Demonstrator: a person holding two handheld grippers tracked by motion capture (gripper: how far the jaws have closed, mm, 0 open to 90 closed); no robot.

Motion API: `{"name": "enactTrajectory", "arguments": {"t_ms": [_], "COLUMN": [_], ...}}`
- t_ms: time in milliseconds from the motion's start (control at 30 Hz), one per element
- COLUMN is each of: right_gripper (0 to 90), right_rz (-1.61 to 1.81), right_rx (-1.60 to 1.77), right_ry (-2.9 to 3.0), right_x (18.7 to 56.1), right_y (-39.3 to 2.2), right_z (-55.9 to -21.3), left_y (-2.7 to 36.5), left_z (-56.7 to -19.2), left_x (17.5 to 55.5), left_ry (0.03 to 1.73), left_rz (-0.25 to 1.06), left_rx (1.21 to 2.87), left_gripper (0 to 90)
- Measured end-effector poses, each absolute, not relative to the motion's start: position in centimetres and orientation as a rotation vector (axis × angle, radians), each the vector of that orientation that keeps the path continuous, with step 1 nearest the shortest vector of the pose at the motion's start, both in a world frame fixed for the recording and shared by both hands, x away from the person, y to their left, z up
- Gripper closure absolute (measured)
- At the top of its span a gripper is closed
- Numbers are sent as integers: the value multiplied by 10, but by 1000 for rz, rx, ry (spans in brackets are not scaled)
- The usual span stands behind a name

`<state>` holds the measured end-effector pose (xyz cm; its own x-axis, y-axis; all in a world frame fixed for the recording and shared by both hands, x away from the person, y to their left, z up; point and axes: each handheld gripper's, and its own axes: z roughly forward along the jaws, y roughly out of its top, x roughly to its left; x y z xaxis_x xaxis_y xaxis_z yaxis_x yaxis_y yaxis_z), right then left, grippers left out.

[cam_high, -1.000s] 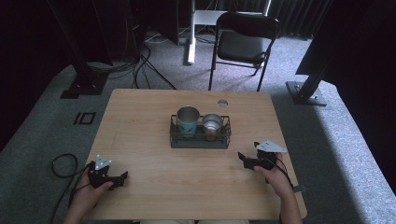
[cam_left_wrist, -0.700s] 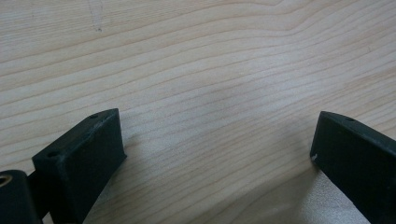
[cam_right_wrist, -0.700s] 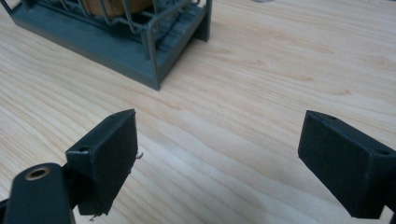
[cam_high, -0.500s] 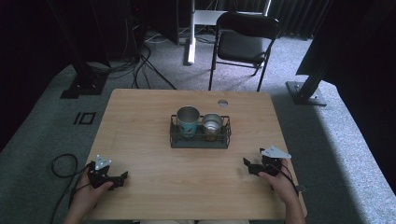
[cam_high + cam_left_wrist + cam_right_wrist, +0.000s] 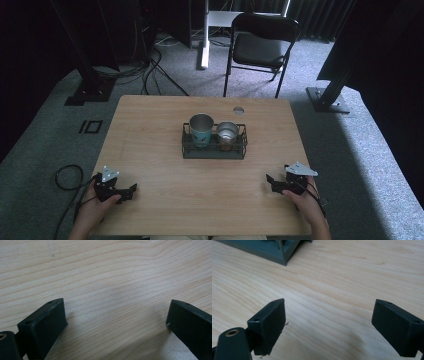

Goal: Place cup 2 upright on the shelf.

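A dark wire rack [image 5: 214, 149] sits at the centre of the high view, on the wooden worktop [image 5: 160, 125]. Two metal cups stand inside it side by side: a taller cup with a teal band [image 5: 201, 129] in the left part and a shorter steel cup [image 5: 227, 135] touching it on the right.

Both claws are well apart from the rack, down near the bottom edge of the worktop. The right claw [image 5: 270, 180] lies at the lower right of the high view, below and to the right of the rack, held in a hand [image 5: 306, 202] that comes up from the bottom edge. Its jaws stand wide with nothing between them; in the right gripper view the right claw [image 5: 328, 322] frames bare wood, and a corner of the rack [image 5: 274, 251] shows at the upper left of that frame, some way beyond the jaw tips.

The left claw [image 5: 131, 190] lies at the lower left of the high view, farther from the rack, in the other hand [image 5: 92, 210]. Its jaws are also spread wide and empty; the left gripper view shows the left claw [image 5: 116, 320] over plain wood grain.

Nothing lies on the worktop between either claw and the rack. A small round grommet [image 5: 238, 110] is set into the worktop just above the rack. Beyond the worktop, at the top of the high view, a black folding chair [image 5: 260, 47] stands on the grey carpet, and a cable [image 5: 67, 177] loops on the floor at lower left.
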<state>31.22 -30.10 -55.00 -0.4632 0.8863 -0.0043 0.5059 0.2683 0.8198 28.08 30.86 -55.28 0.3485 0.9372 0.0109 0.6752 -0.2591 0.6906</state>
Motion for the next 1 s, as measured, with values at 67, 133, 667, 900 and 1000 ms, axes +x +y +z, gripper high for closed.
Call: {"name": "enactTrajectory", "arguments": {"t_ms": [67,133,667,900,1000], "right_gripper": [118,118,117,117,118], "right_rz": [1076,1077,1000,1009,989], "right_rx": [1254,1264,1291,1268,1274], "right_ry": [2077,2080,2136,2166,2176], "right_x": [311,308,289,279,278], "right_y": [-302,-304,-313,-315,-314], "right_z": [-551,-551,-553,-553,-554], "left_y": [309,309,309,309,309], "left_z": [-553,-553,-553,-553,-553], "left_x": [281,281,281,281,281], "left_ry": [1400,1401,1401,1400,1401], "left_rz": [574,574,574,574,574], "left_rx": [2024,2022,2022,2023,2022], "left_gripper": [33,33,33,33,33]}}
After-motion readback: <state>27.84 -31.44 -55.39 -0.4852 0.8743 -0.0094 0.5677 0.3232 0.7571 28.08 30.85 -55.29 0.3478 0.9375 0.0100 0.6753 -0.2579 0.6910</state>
